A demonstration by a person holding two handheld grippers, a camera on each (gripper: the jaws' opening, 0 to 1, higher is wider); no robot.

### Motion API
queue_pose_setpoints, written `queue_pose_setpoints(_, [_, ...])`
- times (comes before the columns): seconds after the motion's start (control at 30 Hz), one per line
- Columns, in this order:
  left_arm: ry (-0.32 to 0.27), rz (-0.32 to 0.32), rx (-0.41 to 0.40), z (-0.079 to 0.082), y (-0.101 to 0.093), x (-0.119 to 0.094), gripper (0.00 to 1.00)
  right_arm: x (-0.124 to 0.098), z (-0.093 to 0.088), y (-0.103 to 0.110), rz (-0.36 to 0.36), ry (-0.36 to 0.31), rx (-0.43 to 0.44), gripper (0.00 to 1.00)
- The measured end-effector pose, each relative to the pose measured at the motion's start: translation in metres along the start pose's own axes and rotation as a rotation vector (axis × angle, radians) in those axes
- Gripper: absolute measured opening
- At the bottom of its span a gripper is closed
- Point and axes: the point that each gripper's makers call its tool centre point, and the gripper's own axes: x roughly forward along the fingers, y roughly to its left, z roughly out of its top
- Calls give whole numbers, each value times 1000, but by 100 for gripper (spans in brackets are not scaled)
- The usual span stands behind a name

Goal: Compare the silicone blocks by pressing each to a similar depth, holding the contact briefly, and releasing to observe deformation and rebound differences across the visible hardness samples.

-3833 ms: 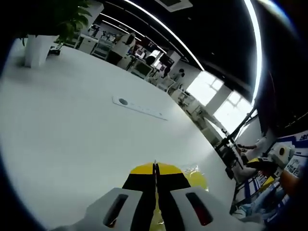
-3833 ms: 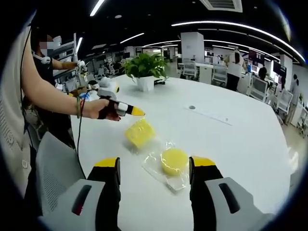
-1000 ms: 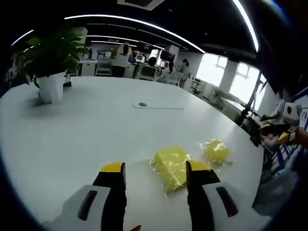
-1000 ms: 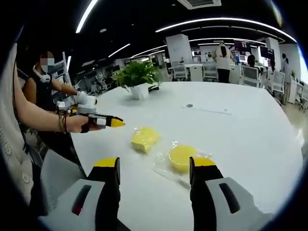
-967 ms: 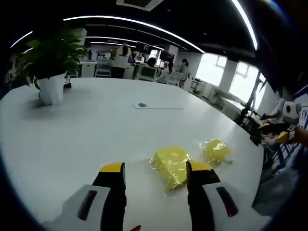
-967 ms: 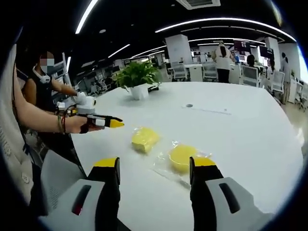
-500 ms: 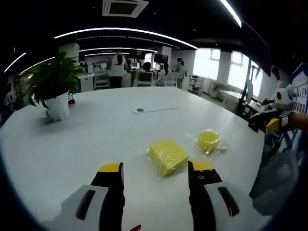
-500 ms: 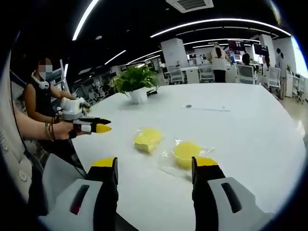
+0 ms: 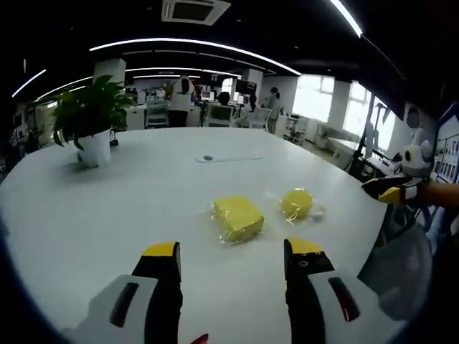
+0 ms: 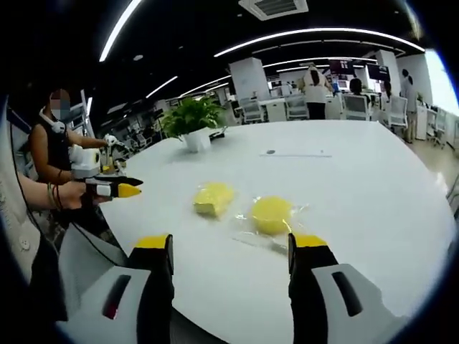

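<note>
Two yellow silicone samples in clear wrap lie on the white table (image 9: 107, 208). The square block (image 9: 238, 217) lies left of the round block (image 9: 296, 203) in the left gripper view; in the right gripper view the square block (image 10: 213, 198) lies beside the round block (image 10: 271, 213). My left gripper (image 9: 233, 251) is open, held back from the blocks with nothing between its jaws. My right gripper (image 10: 231, 244) is open too, short of the round block. The left gripper (image 10: 118, 190) shows at the left of the right gripper view, held by a hand. The right gripper (image 9: 391, 192) shows at the right edge.
A potted plant (image 9: 92, 122) stands at the far side of the table, the same plant (image 10: 190, 118) in the right gripper view. A flat cable plate (image 9: 228, 158) lies mid-table. A grey chair (image 10: 79, 261) sits at the near edge. People and desks fill the background.
Both grippers have drawn back from the blocks, which look smaller and farther. The left gripper, shut 3.8 s ago, has stood open since a second ago. The blocks lie where they were.
</note>
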Motion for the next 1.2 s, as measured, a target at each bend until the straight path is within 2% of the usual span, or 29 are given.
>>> queue_pose_setpoints(0.37, [18,-1,-13,-5,-6,-5,57,-5,-11,-6,-23,-12,26,61])
queue_pose_setpoints(0.97, [46,-28,46,-2,-20,4,58,-4,-16,-11,-25,-35,61,60])
queue_pose_setpoints(1.1, [58,-39,41,1,-24,8,59,-3,-15,-12,-21,-39,67,60])
queue_pose_setpoints(1.2, [53,-66,-23,5,-31,14,63,-2,-14,-11,-16,-41,65,60])
